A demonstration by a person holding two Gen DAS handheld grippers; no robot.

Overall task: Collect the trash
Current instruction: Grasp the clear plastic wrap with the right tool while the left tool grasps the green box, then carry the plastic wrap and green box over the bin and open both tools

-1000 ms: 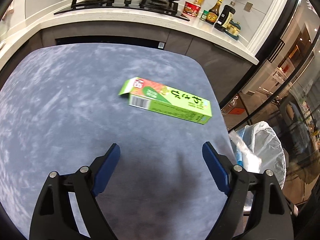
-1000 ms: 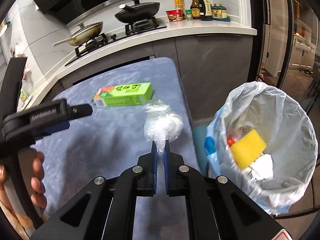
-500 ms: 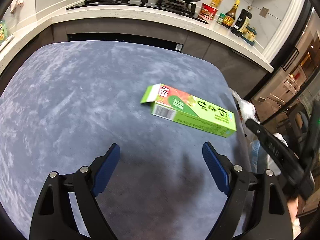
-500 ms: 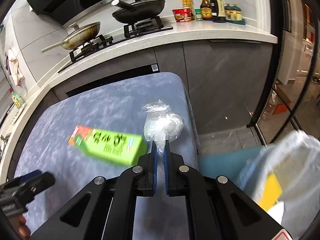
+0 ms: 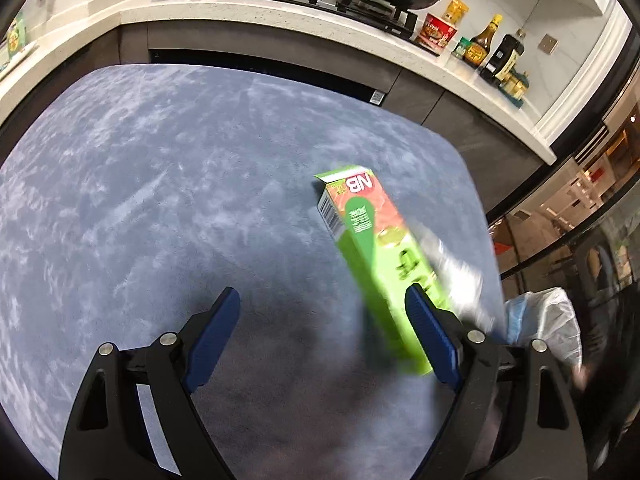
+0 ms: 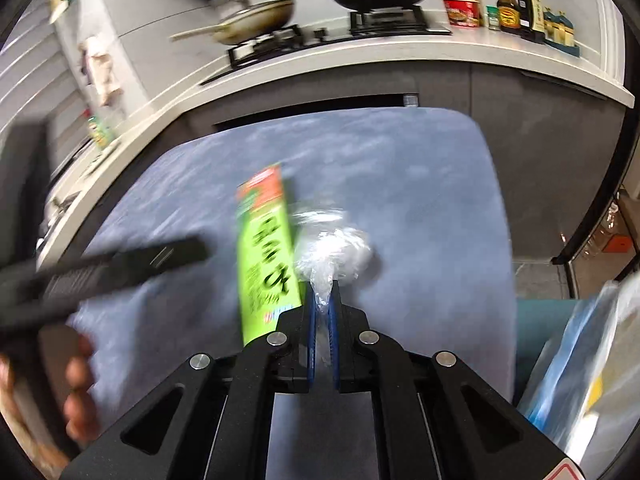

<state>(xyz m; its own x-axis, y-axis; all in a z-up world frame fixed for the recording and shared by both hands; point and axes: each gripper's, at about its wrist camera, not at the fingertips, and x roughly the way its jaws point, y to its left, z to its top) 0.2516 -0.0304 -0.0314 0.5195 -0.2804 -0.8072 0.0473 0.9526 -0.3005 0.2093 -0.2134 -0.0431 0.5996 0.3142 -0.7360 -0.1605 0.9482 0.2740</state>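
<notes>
A long green carton [image 5: 380,256] lies flat on a blue-grey tablecloth [image 5: 180,184], toward the table's right side as the left wrist camera sees it. Its long axis runs from the far middle of the table toward the near right corner. The end with the red panel and an open flap points away, toward the kitchen counter [image 5: 280,16]; the near end, blurred, passes behind the right blue pad of the left gripper [image 5: 324,334]. Whether that pad touches the carton cannot be told.

The left gripper's jaws stand wide apart and have just been opening a little further. Only bare cloth shows between the pads; the carton lies at the right-hand pad, not gripped.

The right gripper [image 6: 322,312] is closed, its two blue pads pinching the neck of a crumpled clear plastic bag [image 6: 332,252]. The bag bulges out beyond the fingertips and sits just beside the carton's right edge in the right wrist view. There the carton [image 6: 266,252] runs lengthwise away from the camera, red end farthest.

At the left of that view, the blurred black body of the other gripper crosses the frame, with a person's fingers [image 6: 78,396] below it. A bin lined with a white bag [image 5: 548,324] stands off the table's right edge.
</notes>
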